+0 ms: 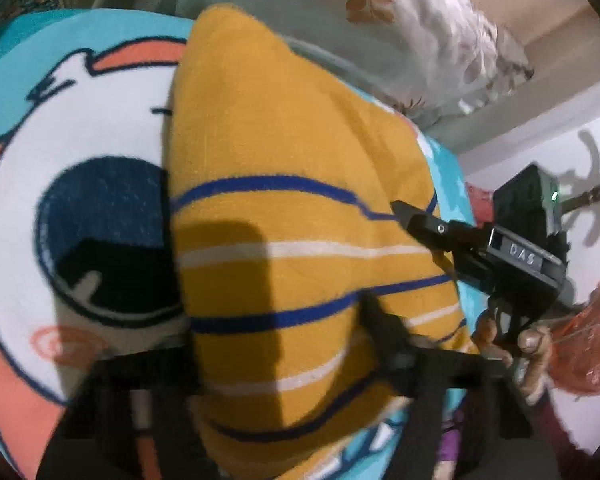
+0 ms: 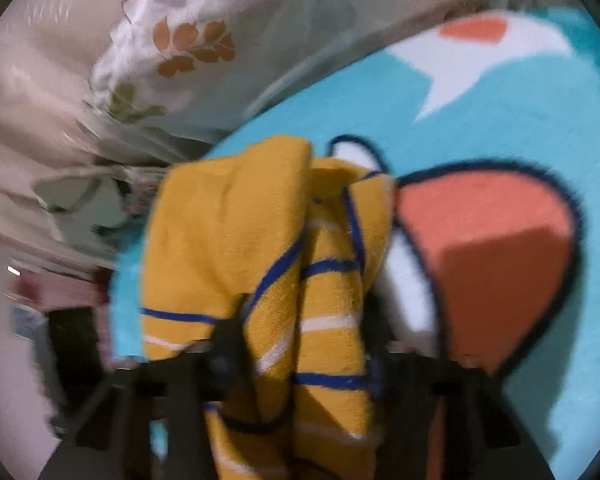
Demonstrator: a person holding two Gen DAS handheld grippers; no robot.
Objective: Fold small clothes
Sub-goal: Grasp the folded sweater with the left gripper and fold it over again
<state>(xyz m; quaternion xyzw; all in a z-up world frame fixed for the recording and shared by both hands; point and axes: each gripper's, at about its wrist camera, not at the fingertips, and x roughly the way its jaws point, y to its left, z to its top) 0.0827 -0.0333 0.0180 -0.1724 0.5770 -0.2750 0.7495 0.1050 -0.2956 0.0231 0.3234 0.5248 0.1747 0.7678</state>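
- The yellow striped garment lies on the cartoon-print blanket spread over a bed; it stretches ahead of the left tongs and runs back between their jaws.
- Left tongs: partly apart with the cloth between them; blur and shadow hide the pads, so I cannot tell whether they pinch the fabric or merely straddle it.
- The right tongs come in from the right edge of the garment, tip resting on or just above the cloth near a blue stripe; a hand grips their handle.
- In the right wrist view the garment bunches into two upright folds between and ahead of the right tongs; the left finger appears to touch the cloth, yet whether the jaws clamp it I cannot tell.
- A leaf-print pillow sits well beyond the garment, past the blanket's far edge.
- Risk: with jaws only part closed, the soft knit may slip out on any lift, so the fold would collapse.
- Risk: the bunched layers could be caught unevenly; one ply seized alone would drag the fold askew.
- Risk: a jaw might snag the fuzzy blanket beneath and pull it up with the garment.
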